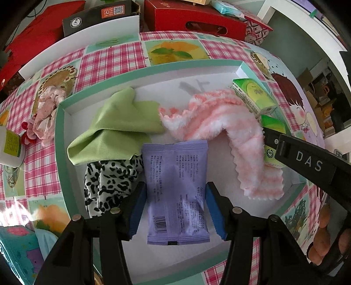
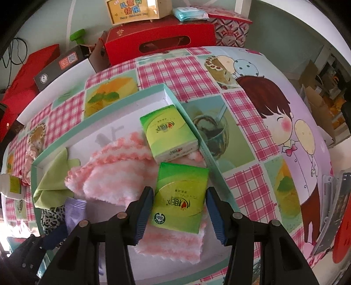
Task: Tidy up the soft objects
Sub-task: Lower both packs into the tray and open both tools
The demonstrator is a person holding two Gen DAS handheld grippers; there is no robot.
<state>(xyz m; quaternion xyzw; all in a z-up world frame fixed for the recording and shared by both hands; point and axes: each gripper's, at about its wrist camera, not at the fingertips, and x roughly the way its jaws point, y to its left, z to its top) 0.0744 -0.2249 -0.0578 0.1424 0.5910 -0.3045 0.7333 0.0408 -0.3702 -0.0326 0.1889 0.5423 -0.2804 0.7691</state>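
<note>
A shallow white tray with a teal rim [image 1: 140,72] [image 2: 175,96] holds a green cloth [image 1: 116,129] [image 2: 50,186], a leopard-print cloth [image 1: 107,184], a fluffy pink-white towel [image 1: 230,127] [image 2: 114,177] and two green tissue packs [image 2: 169,136] [image 2: 179,197]. My left gripper [image 1: 175,208] has its blue pads against both sides of a purple wipes packet [image 1: 175,190] over the tray. My right gripper [image 2: 178,210] brackets the nearer tissue pack, which lies on the towel; small gaps show beside the pads.
A pink crumpled soft item [image 1: 48,109] and a white bottle [image 1: 11,146] lie left of the tray on the patterned tablecloth. Red and black boxes [image 1: 193,19] stand behind the table. The right gripper's body [image 1: 307,162] shows at the tray's right.
</note>
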